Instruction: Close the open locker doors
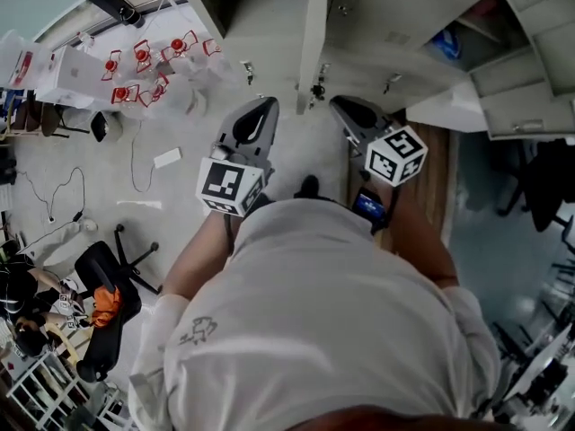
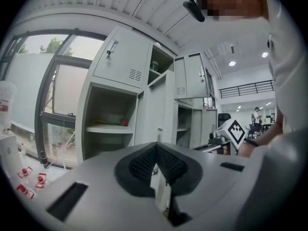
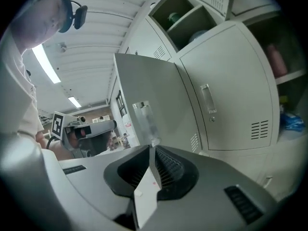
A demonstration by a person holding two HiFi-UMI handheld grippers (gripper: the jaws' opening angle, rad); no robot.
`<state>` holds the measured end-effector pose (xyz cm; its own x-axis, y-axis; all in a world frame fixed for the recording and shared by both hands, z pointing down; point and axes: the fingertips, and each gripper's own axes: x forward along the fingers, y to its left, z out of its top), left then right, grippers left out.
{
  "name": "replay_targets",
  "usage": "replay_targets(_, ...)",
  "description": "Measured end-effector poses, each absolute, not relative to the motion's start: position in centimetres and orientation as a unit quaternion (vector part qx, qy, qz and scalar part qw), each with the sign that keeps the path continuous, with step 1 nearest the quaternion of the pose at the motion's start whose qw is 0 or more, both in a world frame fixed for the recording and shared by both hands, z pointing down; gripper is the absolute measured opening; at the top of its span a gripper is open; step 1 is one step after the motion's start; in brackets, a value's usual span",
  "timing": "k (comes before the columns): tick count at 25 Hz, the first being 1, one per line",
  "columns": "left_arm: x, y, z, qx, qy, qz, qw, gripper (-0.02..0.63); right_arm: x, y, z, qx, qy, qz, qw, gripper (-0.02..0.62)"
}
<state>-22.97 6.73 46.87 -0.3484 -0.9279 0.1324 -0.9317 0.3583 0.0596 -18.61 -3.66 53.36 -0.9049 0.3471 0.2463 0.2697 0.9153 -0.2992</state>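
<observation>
Grey metal lockers (image 1: 395,34) stand in front of me with several doors open. One tall open door (image 1: 314,34) shows edge-on between my grippers. My left gripper (image 1: 258,115) is just left of that edge, jaws together, empty. My right gripper (image 1: 346,108) is just right of it, pads meeting at the tip, nothing between them. In the right gripper view its tip (image 3: 151,147) sits right below the latch plate (image 3: 144,117) of that door (image 3: 144,90); whether they touch I cannot tell. Another door with a handle (image 3: 226,90) stands ajar. The left gripper view shows an open shelf compartment (image 2: 108,114).
More open doors (image 1: 530,97) hang at the right, beside a shelf with a blue item (image 1: 446,43). On the floor at left are red-and-white items (image 1: 144,65), white boxes (image 1: 67,70), cables and a black office chair (image 1: 108,285). A person (image 2: 257,114) stands far off.
</observation>
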Motion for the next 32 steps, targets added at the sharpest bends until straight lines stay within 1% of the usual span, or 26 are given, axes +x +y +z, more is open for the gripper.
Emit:
replay_targets(3, -23.2, 6.3, 47.5, 0.552, -0.83, 0.015, 0.076, -0.005, -19.2, -4.3, 54.8, -0.188, -0.955, 0.155, 0.168, 0.059)
replay_targets(9, -23.7, 6.0, 49.4, 0.537, -0.838, 0.014, 0.094, -0.005, -20.4, -5.0, 56.9, -0.231, -0.927, 0.224, 0.195, 0.106)
replay_targets(13, -24.1, 6.3, 49.7, 0.529, -0.843, 0.012, 0.101, -0.005, -21.4, -5.0, 57.5, -0.258, -0.909, 0.248, 0.212, 0.107)
replay_targets(18, -24.6, 6.5, 50.6, 0.52, -0.847, 0.015, 0.111, -0.005, -22.5, -4.8, 58.1, -0.279, -0.895, 0.271, 0.219, 0.107)
replay_targets(32, -25.5, 7.1, 50.1, 0.504, -0.855, 0.01, 0.121, -0.005, -23.9, -3.0, 58.3, -0.303, -0.868, 0.312, 0.238, 0.107)
